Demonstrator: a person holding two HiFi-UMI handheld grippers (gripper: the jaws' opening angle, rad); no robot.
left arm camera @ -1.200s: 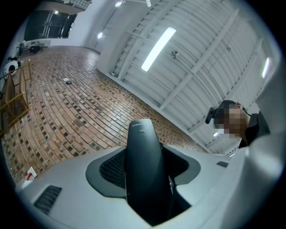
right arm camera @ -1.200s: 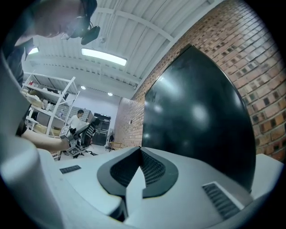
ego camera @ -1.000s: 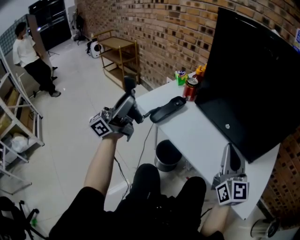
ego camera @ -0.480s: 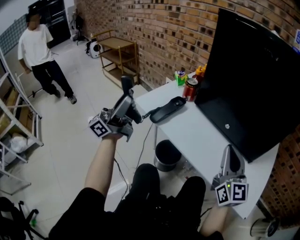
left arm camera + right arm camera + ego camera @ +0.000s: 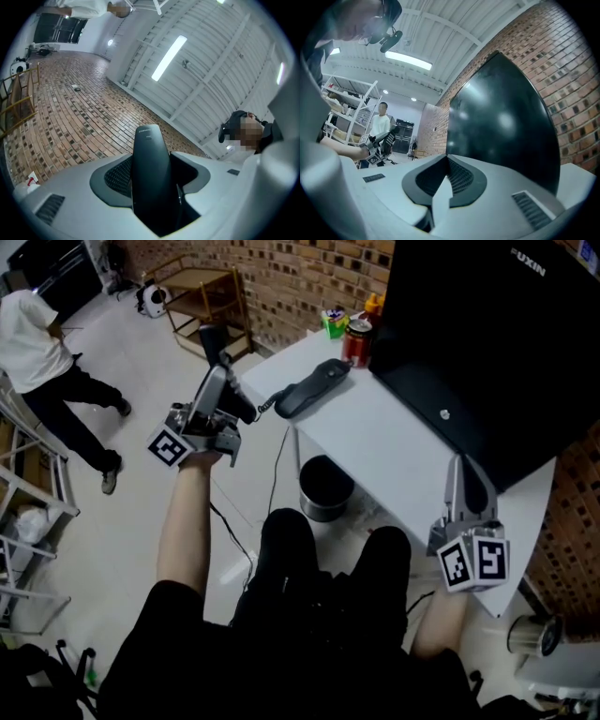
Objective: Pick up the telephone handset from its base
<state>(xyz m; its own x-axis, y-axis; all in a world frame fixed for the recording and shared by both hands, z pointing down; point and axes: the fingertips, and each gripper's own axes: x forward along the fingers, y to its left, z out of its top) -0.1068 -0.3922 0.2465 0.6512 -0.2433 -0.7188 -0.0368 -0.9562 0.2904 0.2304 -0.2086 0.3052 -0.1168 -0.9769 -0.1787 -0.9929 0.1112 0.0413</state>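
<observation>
The black telephone handset (image 5: 213,341) stands upright in my left gripper (image 5: 221,388), which is shut on it and held in the air off the table's left edge. In the left gripper view the handset (image 5: 150,173) fills the gap between the jaws. A coiled cord (image 5: 272,401) runs from the handset to the dark phone base (image 5: 311,388) at the white table's (image 5: 394,442) left end. My right gripper (image 5: 461,474) rests at the table's near right edge, pointing up, its jaws together with nothing in them (image 5: 445,161).
A large black monitor (image 5: 497,343) covers the table's back right. A red can (image 5: 356,337) and a green cup (image 5: 335,321) stand behind the phone base. A black bin (image 5: 324,488) sits under the table. A person in a white shirt (image 5: 37,352) walks at left near a wooden trolley (image 5: 211,292).
The head view has shifted and tilted lower. My left gripper still holds the handset raised beside the table. The person in white has walked nearer. The right gripper has stayed put.
</observation>
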